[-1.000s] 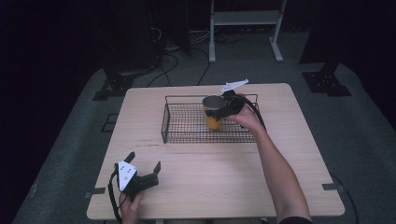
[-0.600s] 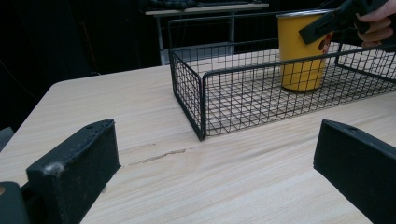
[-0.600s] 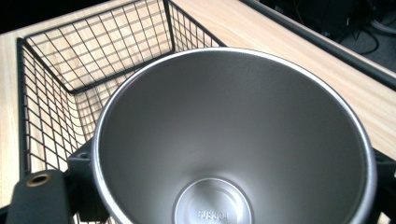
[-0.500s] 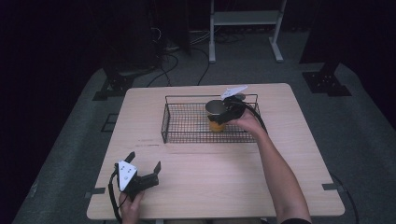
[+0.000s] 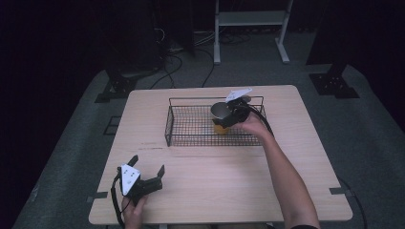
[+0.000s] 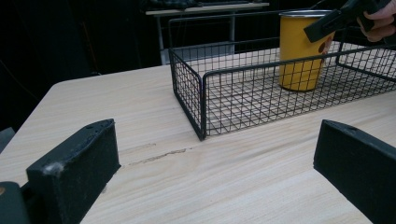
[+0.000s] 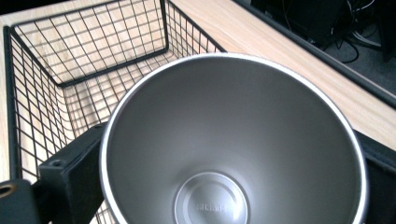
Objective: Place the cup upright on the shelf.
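Yellow metal cup [image 6: 301, 49]: matt painted outside, brushed steel inside [image 7: 233, 154] with satin sheen, smooth polished rim, stamped disc in the bottom. Black wire basket [image 5: 191, 125] around the cup: thin metal grid, dark coated, slight gloss on the top rail. Light wood table [image 5: 224, 186] under the basket: pale grain, smooth matt laminate look. Left gripper [image 5: 145, 179] near the basket: matt black plastic jaws, scuffed edges.

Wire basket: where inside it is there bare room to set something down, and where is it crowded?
The wire basket is bare across its left and middle mesh. The crowded spot is its right end, where the yellow cup stands with the right hand-held gripper around it.
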Action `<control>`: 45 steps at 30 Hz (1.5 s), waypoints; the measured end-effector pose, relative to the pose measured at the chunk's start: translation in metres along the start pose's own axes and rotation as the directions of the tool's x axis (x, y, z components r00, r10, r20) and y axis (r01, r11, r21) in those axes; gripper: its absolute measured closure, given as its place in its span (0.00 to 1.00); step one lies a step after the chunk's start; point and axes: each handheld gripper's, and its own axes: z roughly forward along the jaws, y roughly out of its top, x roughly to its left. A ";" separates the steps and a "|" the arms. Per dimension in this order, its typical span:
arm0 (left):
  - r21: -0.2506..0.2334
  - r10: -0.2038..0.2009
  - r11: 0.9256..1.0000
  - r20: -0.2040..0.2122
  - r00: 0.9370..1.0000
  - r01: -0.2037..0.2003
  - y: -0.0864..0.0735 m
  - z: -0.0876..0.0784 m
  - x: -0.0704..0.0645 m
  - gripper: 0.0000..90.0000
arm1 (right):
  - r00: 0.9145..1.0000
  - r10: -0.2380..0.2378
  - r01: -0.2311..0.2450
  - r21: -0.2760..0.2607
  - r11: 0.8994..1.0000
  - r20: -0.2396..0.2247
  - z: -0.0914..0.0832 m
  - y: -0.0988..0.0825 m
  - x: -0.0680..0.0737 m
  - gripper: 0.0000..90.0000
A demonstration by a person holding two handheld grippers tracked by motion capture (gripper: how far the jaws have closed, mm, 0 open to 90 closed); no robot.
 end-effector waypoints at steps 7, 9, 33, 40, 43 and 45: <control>0.000 0.002 1.000 -0.001 1.000 -0.002 0.000 0.000 0.000 0.00 | 1.000 0.007 -0.007 -0.014 1.000 0.002 -0.002 0.001 0.001 0.00; 0.000 0.002 1.000 -0.001 1.000 -0.002 0.000 0.000 0.000 0.00 | 1.000 0.007 -0.007 -0.015 1.000 0.003 -0.003 0.002 0.001 0.00; 0.004 -0.008 1.000 0.001 1.000 0.008 0.000 0.001 0.001 0.00 | 0.999 0.048 -0.050 -0.121 0.991 -0.013 -0.022 0.010 -0.002 0.00; 0.004 -0.004 1.000 0.001 1.000 0.004 0.000 0.001 0.001 0.00 | 0.999 0.049 -0.051 -0.140 0.989 -0.019 -0.031 0.013 -0.002 0.00; 0.007 -0.004 1.000 -0.001 1.000 0.004 0.000 0.001 0.000 0.00 | 0.999 0.047 -0.050 -0.144 0.988 -0.023 -0.033 0.013 -0.002 0.00; 0.006 -0.002 1.000 0.002 1.000 0.002 0.000 0.001 0.000 0.00 | 0.999 0.044 -0.047 -0.151 0.987 -0.021 -0.037 0.014 -0.001 0.00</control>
